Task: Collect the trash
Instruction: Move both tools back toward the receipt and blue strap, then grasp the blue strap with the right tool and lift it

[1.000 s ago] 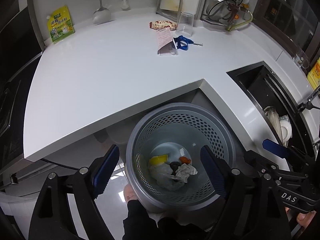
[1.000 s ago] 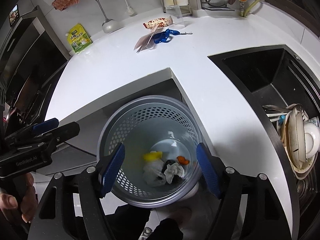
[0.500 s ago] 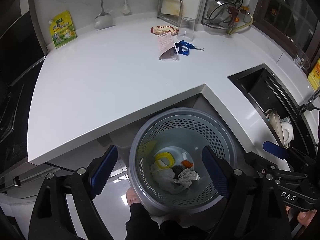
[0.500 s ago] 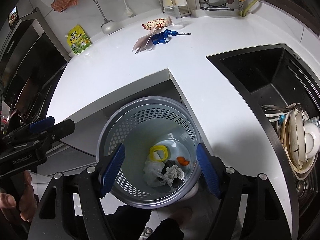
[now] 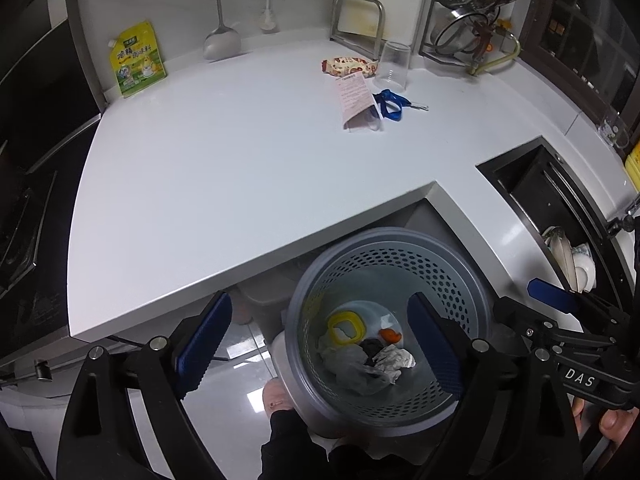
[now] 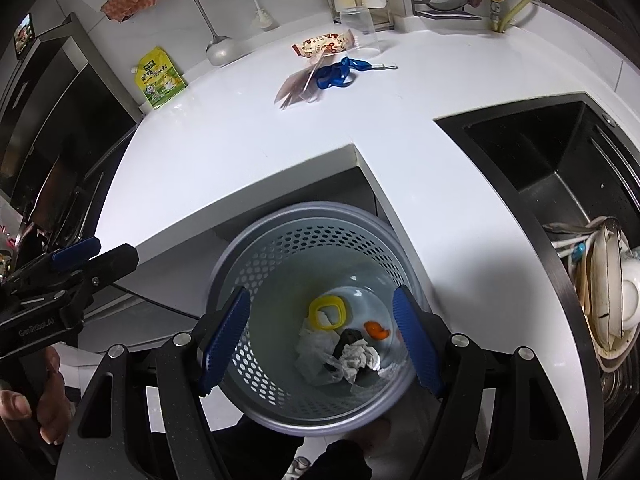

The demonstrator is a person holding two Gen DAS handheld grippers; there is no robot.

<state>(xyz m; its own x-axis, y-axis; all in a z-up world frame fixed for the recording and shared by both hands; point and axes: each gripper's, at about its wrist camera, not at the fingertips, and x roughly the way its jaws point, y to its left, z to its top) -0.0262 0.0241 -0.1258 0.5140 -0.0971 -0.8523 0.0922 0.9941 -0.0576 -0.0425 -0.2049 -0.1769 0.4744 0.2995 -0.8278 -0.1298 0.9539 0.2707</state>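
Grey perforated bin (image 5: 400,264) holds yellow ring (image 5: 347,327), crumpled tissue (image 5: 394,360) | your left hand-held gripper (image 5: 316,344) released | your right hand-held gripper (image 6: 322,340) released, both above bin

The bin (image 5: 386,332) stands on the floor in the inner corner of the L-shaped counter (image 5: 240,168), below its edge. In the bin lie a ring (image 5: 346,328), a crumpled bag (image 5: 352,368), a wad of paper (image 5: 394,360) and a small scrap (image 5: 390,335), the ring on the counter side of the bag.

On the counter, well behind the bin, a paper slip (image 5: 354,98) lies touching a lanyard (image 5: 392,104) to its right; a snack wrapper (image 5: 348,67) and an upturned glass (image 5: 394,66) sit just behind them. A pouch (image 5: 136,60) leans at the wall, far left of the bin.

The sink (image 6: 560,184) opens right of the bin, dishes (image 6: 608,280) stacked in its near end.
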